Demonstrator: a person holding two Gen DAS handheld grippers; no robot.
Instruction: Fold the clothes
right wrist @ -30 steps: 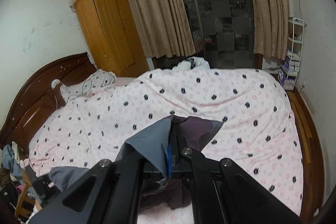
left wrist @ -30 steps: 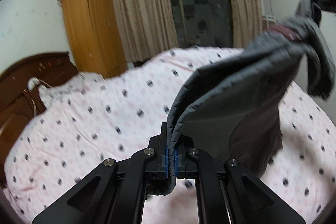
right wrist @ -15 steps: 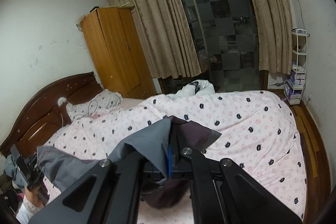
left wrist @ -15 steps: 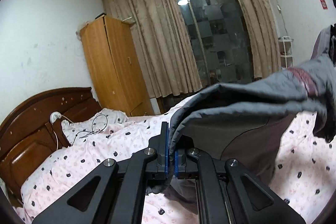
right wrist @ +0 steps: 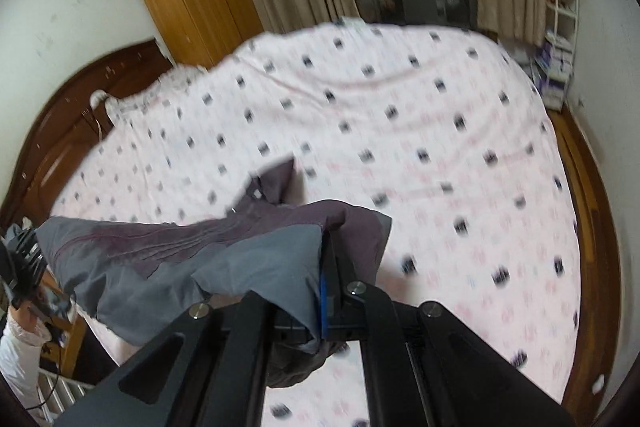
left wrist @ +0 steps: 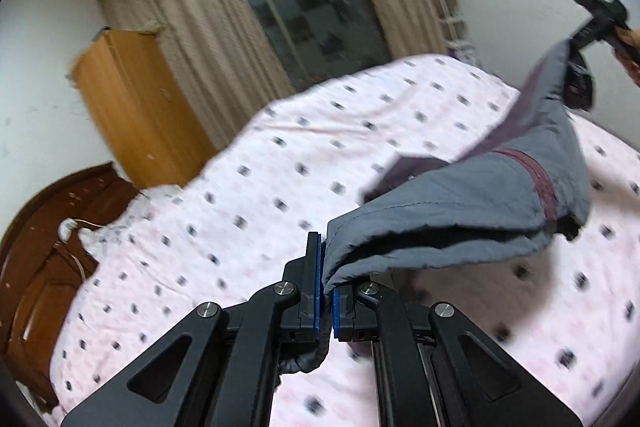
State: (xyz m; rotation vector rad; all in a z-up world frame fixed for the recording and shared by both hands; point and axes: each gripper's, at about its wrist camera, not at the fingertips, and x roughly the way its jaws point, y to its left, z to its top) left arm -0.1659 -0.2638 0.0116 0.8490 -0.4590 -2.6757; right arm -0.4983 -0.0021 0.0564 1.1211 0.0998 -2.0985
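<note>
A grey garment with dark purple panels hangs stretched in the air between my two grippers, above the bed. My left gripper is shut on one grey edge of it. My right gripper is shut on another grey corner of the garment. In the left wrist view the right gripper shows at the upper right, holding the far end. In the right wrist view the left gripper shows at the far left, with the cloth running to it.
A bed with a pink spotted cover fills the view below. A dark wooden headboard is at the left. An orange wardrobe, beige curtains and a dark window stand behind. A white shelf stands at the right wall.
Both cameras have tilted downward toward the bed, with motion blur. The garment has swung from held high to stretched lower and flatter above the cover. Both grips are unchanged.
</note>
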